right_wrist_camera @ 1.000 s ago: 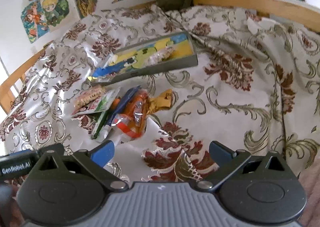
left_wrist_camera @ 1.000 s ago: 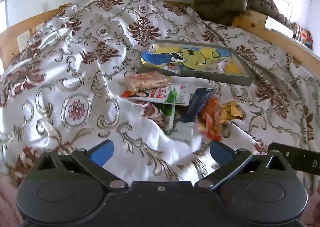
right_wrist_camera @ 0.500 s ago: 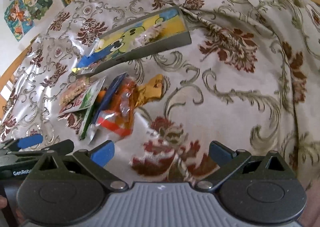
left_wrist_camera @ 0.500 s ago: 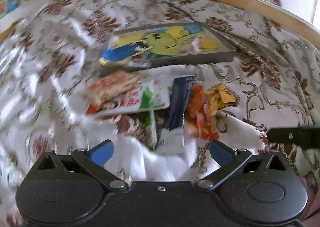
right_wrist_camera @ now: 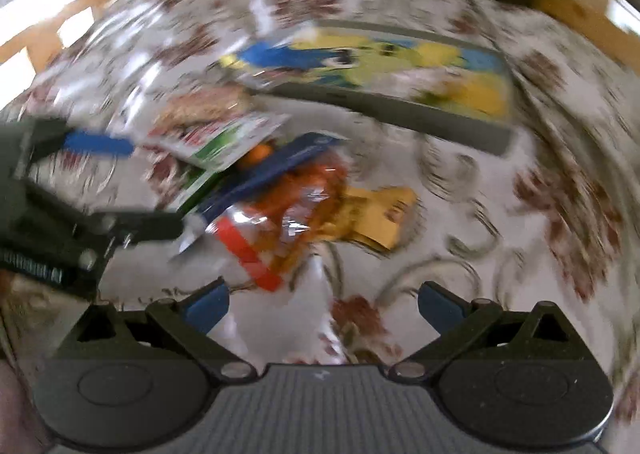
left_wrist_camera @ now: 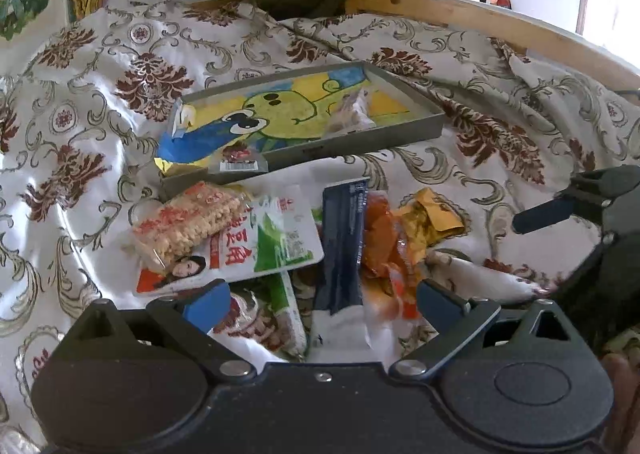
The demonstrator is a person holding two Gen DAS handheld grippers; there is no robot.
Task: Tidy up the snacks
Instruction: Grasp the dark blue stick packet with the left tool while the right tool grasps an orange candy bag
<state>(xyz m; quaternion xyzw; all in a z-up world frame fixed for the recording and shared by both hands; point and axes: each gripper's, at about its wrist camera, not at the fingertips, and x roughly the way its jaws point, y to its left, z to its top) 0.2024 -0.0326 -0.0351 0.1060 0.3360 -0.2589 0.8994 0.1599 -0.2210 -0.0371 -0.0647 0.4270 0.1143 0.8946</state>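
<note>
We are seeing the snack packets (left_wrist_camera: 304, 254) lying in a loose heap on the cloth: a clear bag of puffed rice squares (left_wrist_camera: 188, 222) resting on a white-and-green pouch (left_wrist_camera: 256, 250), a dark blue stick pack (left_wrist_camera: 342, 250), orange and yellow wrappers (left_wrist_camera: 400, 238) (overlapping), just in front of the shallow grey tray (left_wrist_camera: 360, 140).

— What does the right wrist camera catch?

— A heavily blurred picture. The right gripper (right_wrist_camera: 322, 304) sits at the bottom edge, blue pads spread wide, nothing between them, over a floral bedspread (right_wrist_camera: 520, 238).

— And the snacks?

— A heap just ahead: an orange packet (right_wrist_camera: 288, 214) nearest, a dark blue packet (right_wrist_camera: 280, 166) lying across it, a yellow wrapper (right_wrist_camera: 380, 218) touching its right side, a white-and-green pouch (right_wrist_camera: 224, 142) further left.

— The tray?

— A grey tray (right_wrist_camera: 400, 110) with a cartoon picture inside lies beyond the heap (something pale rests in it, probably a packet). The left gripper (right_wrist_camera: 152, 186) reaches in from the left, fingers apart, beside the pile.
</note>
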